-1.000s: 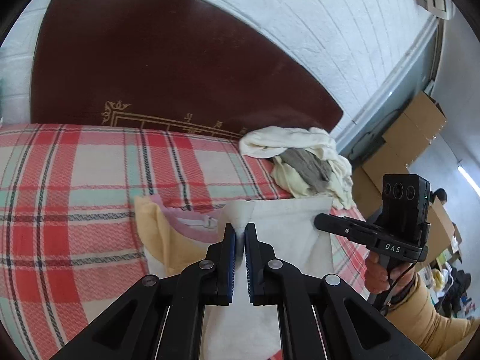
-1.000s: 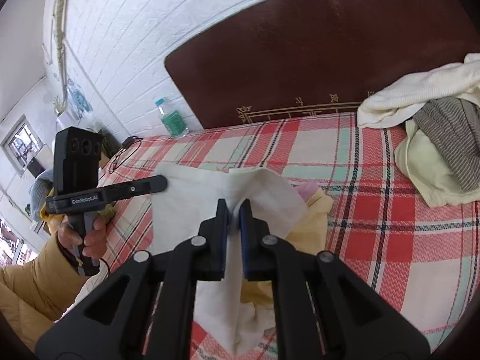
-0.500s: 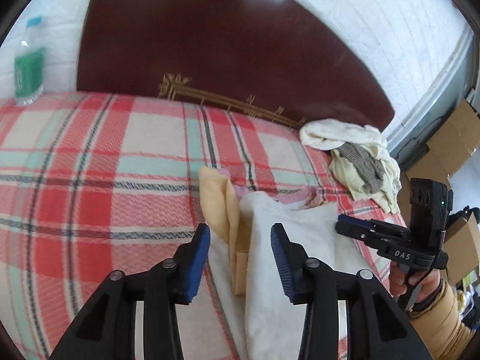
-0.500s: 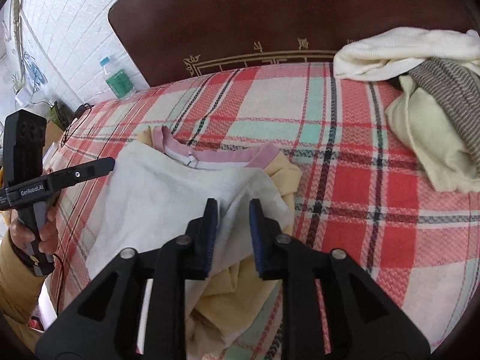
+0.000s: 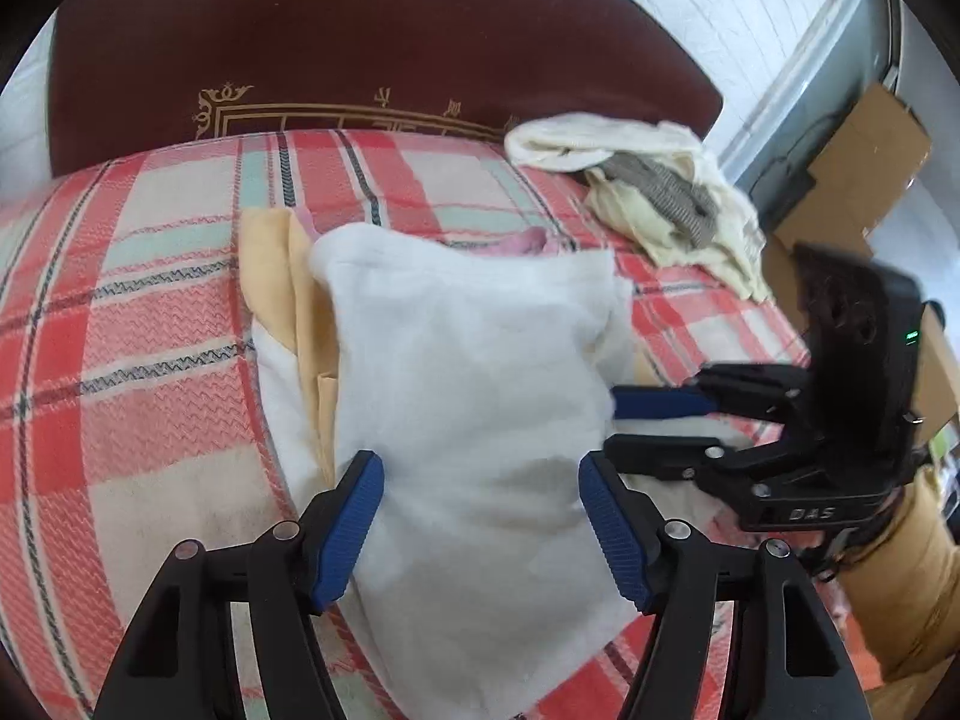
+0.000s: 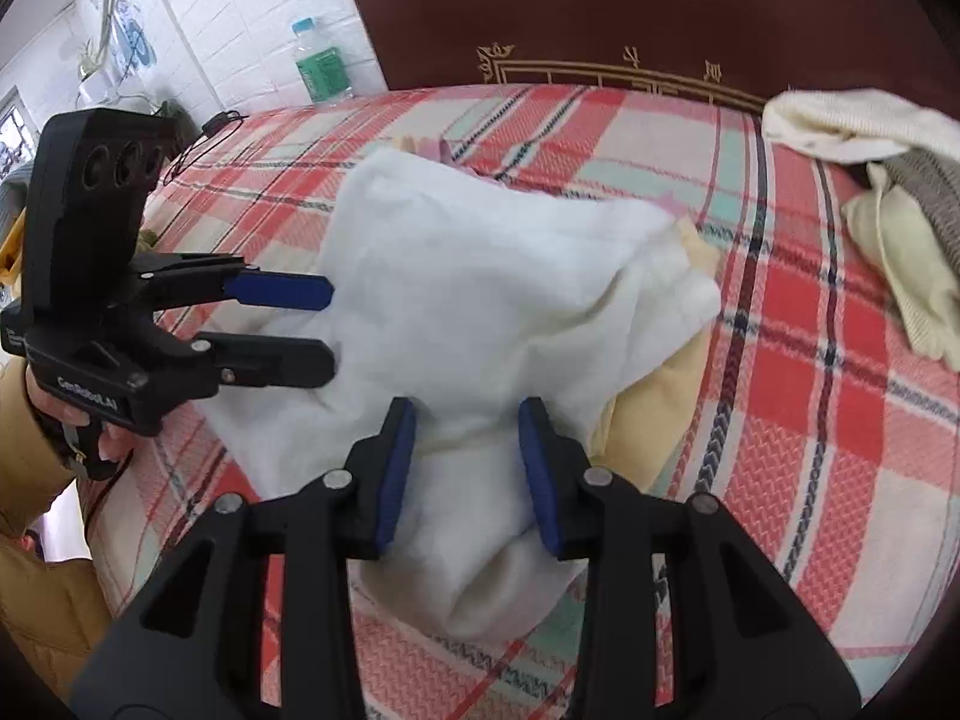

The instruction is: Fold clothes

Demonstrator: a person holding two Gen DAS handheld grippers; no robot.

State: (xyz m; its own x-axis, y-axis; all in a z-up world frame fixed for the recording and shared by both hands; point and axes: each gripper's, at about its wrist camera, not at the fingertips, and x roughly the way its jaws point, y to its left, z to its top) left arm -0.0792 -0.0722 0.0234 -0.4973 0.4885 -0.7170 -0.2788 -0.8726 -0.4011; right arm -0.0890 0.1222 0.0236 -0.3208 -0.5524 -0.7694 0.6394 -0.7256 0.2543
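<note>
The bed (image 5: pixel 138 312), covered by a red, white and teal plaid blanket, is filling most of both views, with a dark brown headboard (image 5: pixel 372 42) standing behind it against a white brick wall (image 6: pixel 240 12). A white garment (image 5: pixel 474 396), folded over on itself, is lying near the centre of the bed on top of a yellow garment (image 5: pixel 270 276) whose pink collar (image 5: pixel 528 240) is showing at the far edge. A pile of cream and grey striped clothes (image 5: pixel 654 192) is sitting well apart, toward the headboard corner. Cardboard boxes (image 5: pixel 864 150) are standing beside the bed.

The left hand-held gripper (image 5: pixel 480 522) is hovering over the near edge of the white garment with its blue pads spread wide, gripping nothing. The right hand-held gripper (image 6: pixel 468 468) is positioned likewise, pads apart and empty, over the garment's opposite side. A green-labelled bottle (image 6: pixel 321 66) is standing by the wall left of the headboard.
</note>
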